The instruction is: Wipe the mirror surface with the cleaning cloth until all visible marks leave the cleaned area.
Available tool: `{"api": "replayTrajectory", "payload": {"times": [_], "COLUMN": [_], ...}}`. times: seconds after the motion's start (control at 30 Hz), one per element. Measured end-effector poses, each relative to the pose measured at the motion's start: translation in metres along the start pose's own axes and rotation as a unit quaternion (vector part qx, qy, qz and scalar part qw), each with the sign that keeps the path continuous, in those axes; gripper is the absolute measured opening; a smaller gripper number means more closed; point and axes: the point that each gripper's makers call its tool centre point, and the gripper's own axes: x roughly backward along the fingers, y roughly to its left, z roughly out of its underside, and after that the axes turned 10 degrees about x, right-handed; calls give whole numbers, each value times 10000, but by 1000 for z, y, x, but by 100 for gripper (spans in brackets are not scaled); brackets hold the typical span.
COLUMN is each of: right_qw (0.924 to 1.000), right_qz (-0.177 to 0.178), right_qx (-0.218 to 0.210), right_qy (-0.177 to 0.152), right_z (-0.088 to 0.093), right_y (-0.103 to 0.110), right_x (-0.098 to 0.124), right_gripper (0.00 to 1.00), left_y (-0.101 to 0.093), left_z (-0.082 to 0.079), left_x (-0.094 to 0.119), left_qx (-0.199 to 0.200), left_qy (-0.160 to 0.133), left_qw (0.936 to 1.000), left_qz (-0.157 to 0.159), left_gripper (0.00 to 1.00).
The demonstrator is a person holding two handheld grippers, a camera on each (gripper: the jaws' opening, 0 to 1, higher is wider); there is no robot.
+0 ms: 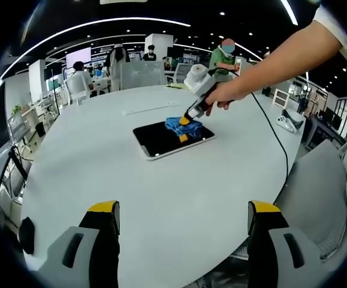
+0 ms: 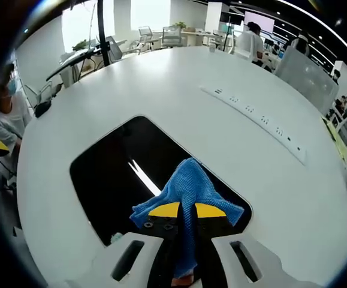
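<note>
In the right gripper view the right gripper [image 2: 187, 211] has its jaws pinched together on the blue cleaning cloth [image 2: 188, 191], which bunches up between the yellow tips and lies down on the mirror [image 2: 110, 174]. The dark mirror lies flat on the white tabletop [image 2: 161, 84], with the cloth over its near corner and most of the glass bare to the left. Bare tabletop runs all round the mirror's edges; a strip of sockets [image 2: 257, 120] is set into it well beyond. In the left gripper view the left gripper [image 1: 184, 219] hangs with its jaws wide apart, holding nothing, well back from the mirror [image 1: 161, 139], over open tabletop near its curved edge. There a hand [image 1: 221, 95] holds the right gripper [image 1: 184, 129] on the cloth [image 1: 182, 126].
</note>
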Motion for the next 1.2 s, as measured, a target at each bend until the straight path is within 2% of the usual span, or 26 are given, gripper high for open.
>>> {"api": "replayTrajectory", "payload": {"times": [0.2,0.67,1.2], "right_qw": [9999,9999,9998], "right_qz": [-47,-111,-166], "right_qx": [80,65,85], "right_qy": [42,14,-11], "right_z": [1,3,6], "right_y": [9,10,20], "right_x": [5,3,8], "right_gripper": [3,3,3], "left_y": [-1,-1,-4], "left_z": [-1,-2,0], "left_x": [0,-1,-1], "left_qx": [-16,-64,-46], "left_qy": [-11,7,7], "left_qw": [10000,10000,10000], "left_qz": [9,33,38], "left_gripper": [89,88,89]}}
